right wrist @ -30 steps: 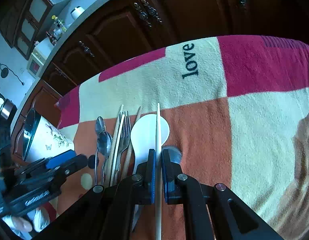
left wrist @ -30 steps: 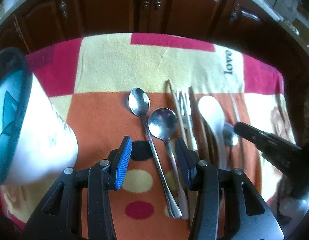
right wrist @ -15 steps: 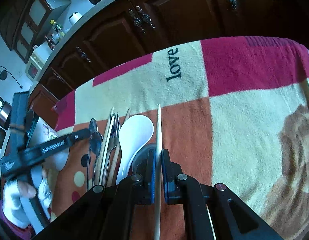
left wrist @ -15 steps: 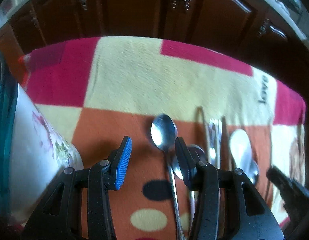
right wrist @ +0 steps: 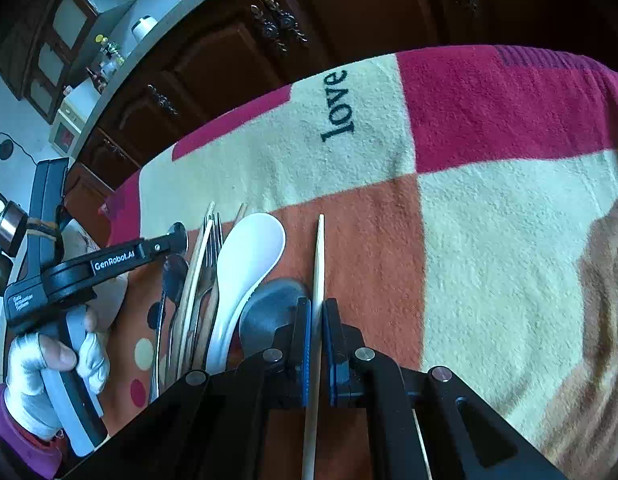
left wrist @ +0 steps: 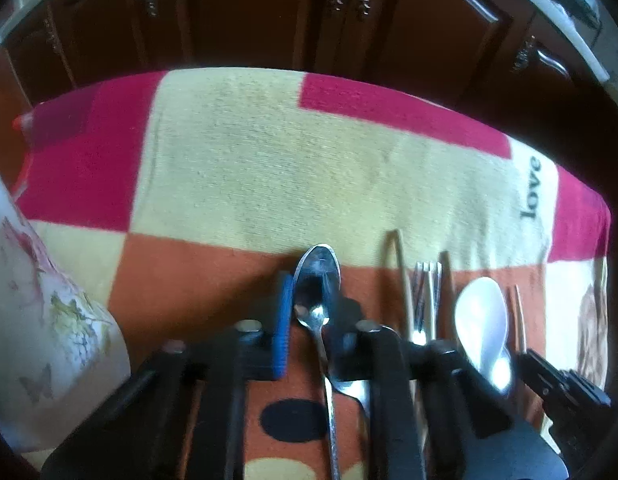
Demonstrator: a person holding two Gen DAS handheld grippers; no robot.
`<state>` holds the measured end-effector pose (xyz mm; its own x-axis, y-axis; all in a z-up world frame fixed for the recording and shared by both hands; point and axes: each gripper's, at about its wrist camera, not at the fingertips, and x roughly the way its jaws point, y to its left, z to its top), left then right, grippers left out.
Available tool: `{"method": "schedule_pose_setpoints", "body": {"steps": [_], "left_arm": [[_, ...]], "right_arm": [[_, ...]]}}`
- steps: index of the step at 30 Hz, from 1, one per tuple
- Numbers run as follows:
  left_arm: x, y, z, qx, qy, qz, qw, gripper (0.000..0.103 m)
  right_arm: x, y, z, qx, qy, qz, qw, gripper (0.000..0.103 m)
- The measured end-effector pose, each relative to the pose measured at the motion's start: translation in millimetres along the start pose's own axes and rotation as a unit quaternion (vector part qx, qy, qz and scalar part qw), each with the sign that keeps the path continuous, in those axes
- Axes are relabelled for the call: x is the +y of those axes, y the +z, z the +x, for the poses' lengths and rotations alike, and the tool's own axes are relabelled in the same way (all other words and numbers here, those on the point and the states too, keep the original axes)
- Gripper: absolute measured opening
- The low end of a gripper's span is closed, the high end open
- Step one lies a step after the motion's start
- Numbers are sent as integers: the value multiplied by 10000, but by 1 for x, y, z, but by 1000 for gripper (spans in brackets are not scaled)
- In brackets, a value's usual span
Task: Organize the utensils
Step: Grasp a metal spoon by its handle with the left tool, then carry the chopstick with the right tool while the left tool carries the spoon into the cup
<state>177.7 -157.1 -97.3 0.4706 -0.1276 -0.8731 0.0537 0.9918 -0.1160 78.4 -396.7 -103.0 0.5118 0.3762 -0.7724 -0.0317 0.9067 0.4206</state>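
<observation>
Left wrist view: left gripper (left wrist: 311, 316) low over the orange patch of the blanket (left wrist: 269, 168), jaws narrowed around the neck of a steel spoon (left wrist: 318, 276); contact with the pads cannot be told
Spoon: bowl pokes out past the fingertips, handle runs back under the gripper
Right wrist view: right gripper (right wrist: 317, 320) clamped on a wooden chopstick (right wrist: 318, 264), tip pointing away
Other utensils: fork (left wrist: 425, 300), white spoon (left wrist: 481, 320) in a row on the blanket, just beside each other
Far left: floral white container (left wrist: 49, 320)
</observation>
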Motion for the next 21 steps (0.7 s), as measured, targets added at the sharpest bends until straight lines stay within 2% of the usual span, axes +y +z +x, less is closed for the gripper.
{"method": "schedule_pose_setpoints", "body": {"steps": [3, 8, 14, 17, 19, 21], "left_arm": [[-4, -1, -3, -90, -174, -40, 9998, 2], [2, -18, -23, -88, -490, -35, 9988, 2], [6, -40, -71, -298, -829, 50, 9961, 1], [5, -43, -91, -414, -949, 158, 9945, 1], [6, -45, -99, -460, -1016, 165, 9936, 1], [9, -50, -106, -473, -1064, 176, 9930, 1]], "right_arm": [[0, 0, 0, -18, 31, 49, 10000, 5], [-1, -6, -17, -200, 107, 94, 9997, 4], [8, -12, -46, -419, 180, 77, 9989, 4], [10, -12, -47, -350, 3, -18, 9994, 4], [9, -10, -41, -346, -328, 5, 9989, 4], [8, -6, -31, -200, -380, -16, 9991, 7]]}}
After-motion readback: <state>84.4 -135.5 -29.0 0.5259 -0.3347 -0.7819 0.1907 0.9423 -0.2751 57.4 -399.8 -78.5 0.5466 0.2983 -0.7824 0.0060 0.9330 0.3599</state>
